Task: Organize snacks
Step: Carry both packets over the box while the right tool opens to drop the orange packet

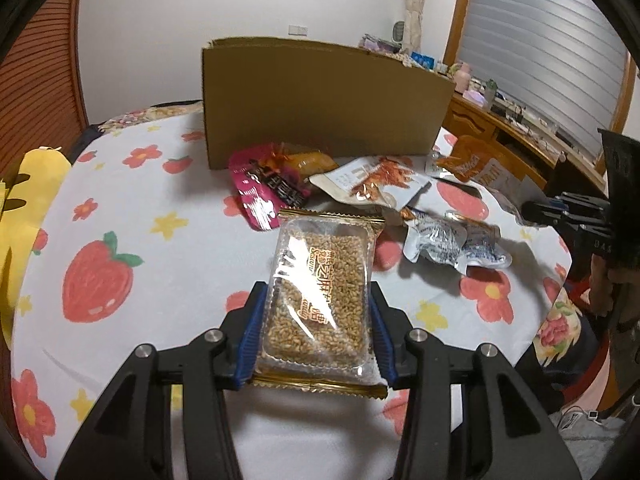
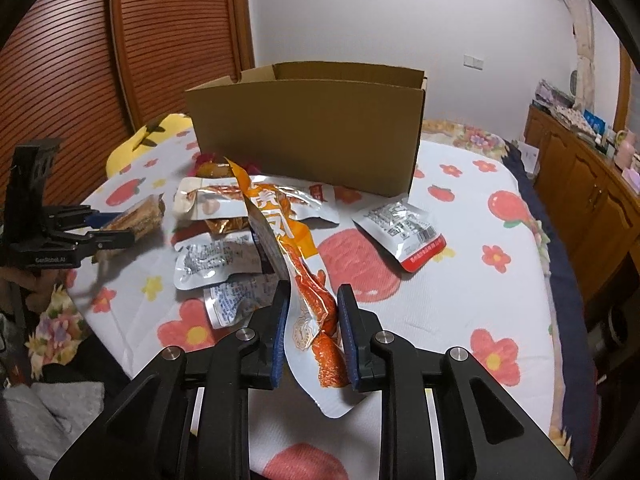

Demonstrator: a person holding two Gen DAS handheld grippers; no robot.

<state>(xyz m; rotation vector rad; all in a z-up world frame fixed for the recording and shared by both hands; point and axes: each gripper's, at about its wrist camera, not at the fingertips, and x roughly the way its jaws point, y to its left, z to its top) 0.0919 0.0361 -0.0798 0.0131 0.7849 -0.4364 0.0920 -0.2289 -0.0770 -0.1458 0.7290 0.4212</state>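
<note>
My left gripper (image 1: 316,296) is shut on a clear packet of sesame brittle (image 1: 320,292), held above the flowered tablecloth (image 1: 120,208); it also shows at the left of the right wrist view (image 2: 136,220). My right gripper (image 2: 312,300) is shut on an orange and white snack pouch (image 2: 304,272), lifted edge-on. An open cardboard box (image 1: 320,100) stands behind the pile, seen too in the right wrist view (image 2: 308,132). Loose packets lie in front of it: a pink one (image 1: 260,192), a white one (image 1: 368,180), silver ones (image 1: 452,240).
A red-edged silver packet (image 2: 404,232) lies apart to the right of the pile. A yellow cushion (image 1: 28,200) sits at the table's left edge. A wooden sideboard (image 2: 580,176) with clutter runs along the right. A slatted wooden door (image 2: 120,40) is behind.
</note>
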